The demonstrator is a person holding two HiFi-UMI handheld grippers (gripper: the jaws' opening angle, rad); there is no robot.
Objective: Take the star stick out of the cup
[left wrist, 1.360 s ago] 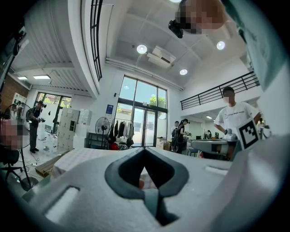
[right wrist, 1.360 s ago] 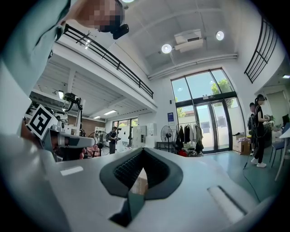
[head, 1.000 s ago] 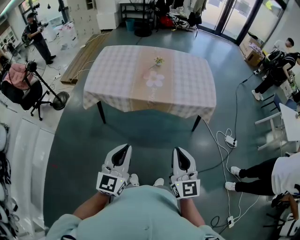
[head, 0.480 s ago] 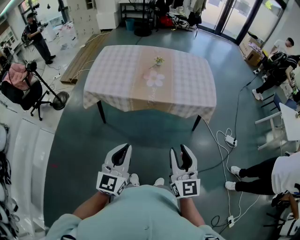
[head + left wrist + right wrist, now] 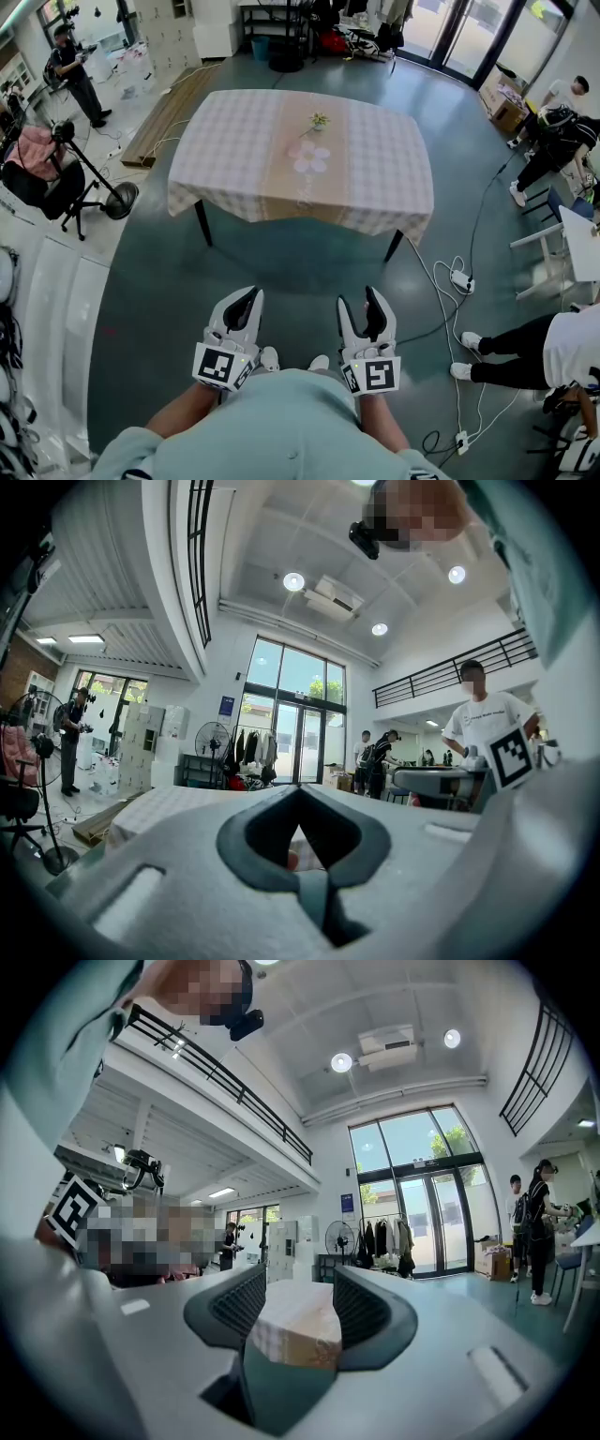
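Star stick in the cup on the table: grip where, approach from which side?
Likely the stick above the cup rim, from above on the near side: it stands out of the top. Detail is too small to confirm. The right tongs are opening, empty.

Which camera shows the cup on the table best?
The head view: the cup stands tiny but unhidden on the table, beyond a pink flower mat. The left gripper view shows only a sliver of table, the right gripper view the table's near end; in neither can a cup be made out.
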